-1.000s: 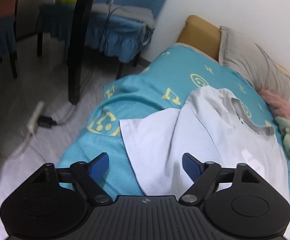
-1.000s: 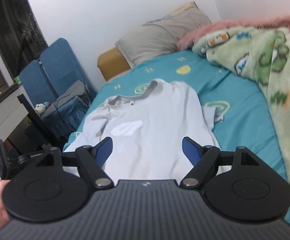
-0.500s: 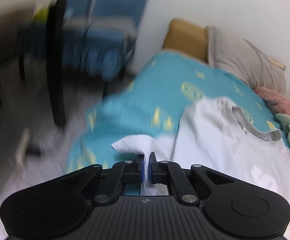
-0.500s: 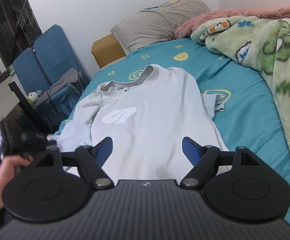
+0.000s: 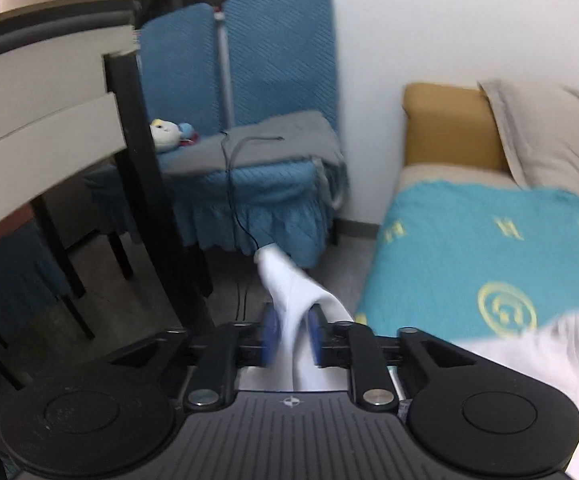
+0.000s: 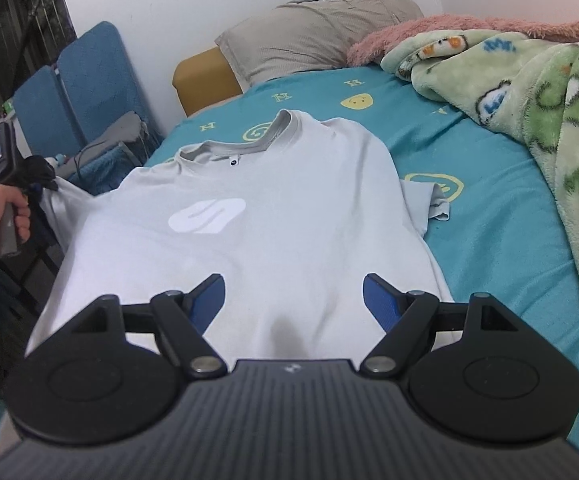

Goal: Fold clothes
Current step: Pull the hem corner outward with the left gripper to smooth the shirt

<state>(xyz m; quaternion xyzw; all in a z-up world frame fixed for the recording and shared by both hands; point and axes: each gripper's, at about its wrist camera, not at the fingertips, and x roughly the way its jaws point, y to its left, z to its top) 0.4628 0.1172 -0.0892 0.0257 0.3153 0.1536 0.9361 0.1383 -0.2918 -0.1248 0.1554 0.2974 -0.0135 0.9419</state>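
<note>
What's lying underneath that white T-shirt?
The T-shirt lies on a teal bedsheet printed with yellow smileys and letters. One smiley peeks out beside the shirt; whatever the cloth covers is hidden.

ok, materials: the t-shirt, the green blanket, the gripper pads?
T-shirt: thin matte knit, probably cotton; drapes in soft creases, ribbed grey collar.
Green blanket: plush fleece; fuzzy, napped surface.
Right gripper pads: blue, ridged; likely rubber or soft plastic.

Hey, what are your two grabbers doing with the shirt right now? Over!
Left gripper: jaws opening, shirt sleeve between them, out past the bed edge. Right gripper: open, empty, over the shirt. Nothing in the way.
</note>
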